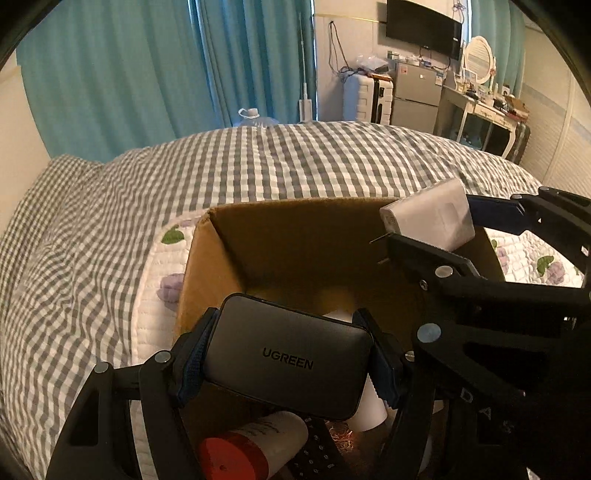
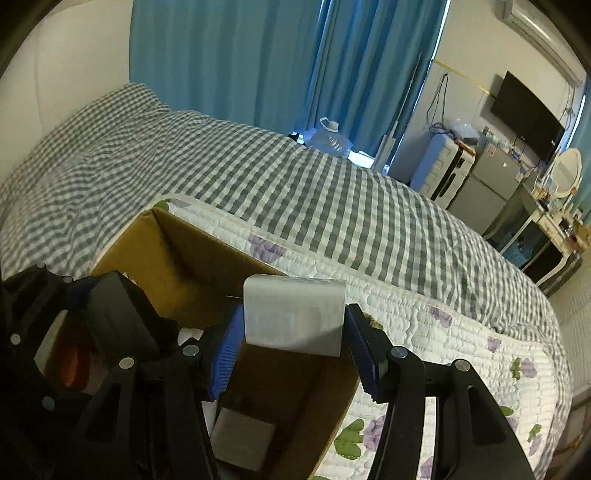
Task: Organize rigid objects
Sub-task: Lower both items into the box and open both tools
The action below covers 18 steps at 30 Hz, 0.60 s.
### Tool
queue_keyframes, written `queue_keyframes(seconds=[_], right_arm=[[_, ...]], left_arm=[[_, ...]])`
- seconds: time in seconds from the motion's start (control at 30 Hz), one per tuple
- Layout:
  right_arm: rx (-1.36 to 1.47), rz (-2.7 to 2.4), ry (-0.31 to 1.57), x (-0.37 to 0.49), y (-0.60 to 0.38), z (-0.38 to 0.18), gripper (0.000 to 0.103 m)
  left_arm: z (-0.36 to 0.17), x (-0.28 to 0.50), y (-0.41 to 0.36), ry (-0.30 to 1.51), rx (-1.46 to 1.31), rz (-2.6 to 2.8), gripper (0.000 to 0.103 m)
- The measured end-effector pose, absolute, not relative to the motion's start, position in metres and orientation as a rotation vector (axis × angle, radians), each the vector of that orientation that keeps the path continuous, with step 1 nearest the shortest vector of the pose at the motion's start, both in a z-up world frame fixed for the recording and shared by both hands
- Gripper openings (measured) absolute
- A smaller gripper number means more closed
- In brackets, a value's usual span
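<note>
While both tools hover over the open cardboard box (image 1: 280, 236), the left gripper (image 1: 288, 363) is clamped on a dark grey UGREEN charger (image 1: 291, 356), its blue-padded fingers (image 1: 190, 360) pressing the charger's two short ends and holding it above the near part of the box. Beneath that charger, inside the box, lies a white bottle with a red cap (image 1: 251, 446), with a dark patterned item just right of it that is too shadowed to identify. To the right and a little farther, the right gripper (image 2: 293, 345) is closed on a white power adapter (image 2: 293, 314), gripped by its sides between blue ribbed pads (image 2: 225, 354) and held over the box's right half, with thin metal prongs sticking out of its left end. Below it, on the box floor, rests a small grey block (image 2: 243, 439). Under the box lies a white quilt with purple flowers (image 2: 461, 350), spread over a grey-and-white checked bedcover (image 1: 258, 162) that stretches away. Beyond the bed hang teal curtains (image 1: 147, 66), with a large water jug (image 2: 330, 138) at their foot, and at far right a white suitcase (image 1: 365, 94), a small grey fridge (image 1: 417, 94), a wall-mounted television (image 1: 424, 27) and a dressing table with an oval mirror (image 1: 480, 59).
</note>
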State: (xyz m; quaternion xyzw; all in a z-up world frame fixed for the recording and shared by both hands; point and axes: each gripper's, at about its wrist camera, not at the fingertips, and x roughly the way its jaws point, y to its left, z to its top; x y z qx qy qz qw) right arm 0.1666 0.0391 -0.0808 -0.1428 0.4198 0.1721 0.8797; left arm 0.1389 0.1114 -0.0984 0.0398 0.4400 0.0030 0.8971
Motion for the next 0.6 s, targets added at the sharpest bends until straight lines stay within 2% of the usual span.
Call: queue_keyframes(seconds=[0.13, 0.2, 0.23, 0.37, 0.6], right_arm=[[-0.285, 0.366, 0.895, 0.167, 0.039, -0.082, 0.056], [-0.284, 0.361, 0.880, 0.164, 0.038, -0.081, 0.073], [-0.281, 0.370, 0.876, 0.163, 0.037, -0.080, 0.075], [-0.274, 0.363, 0.861, 0.158, 0.034, -0.075, 0.079], [-0.215, 0.341, 0.821, 0.154, 0.008, -0.054, 0.084]], left_arm=[[-0.103, 0.139, 0.111, 0.942, 0.083, -0.012, 0.075], [-0.106, 0.140, 0.112, 0.964, 0.074, -0.008, 0.076], [-0.105, 0.138, 0.113, 0.946, 0.072, -0.005, 0.076], [-0.094, 0.130, 0.116, 0.879, 0.056, -0.017, 0.076], [-0.089, 0.126, 0.120, 0.874, 0.021, 0.012, 0.076]])
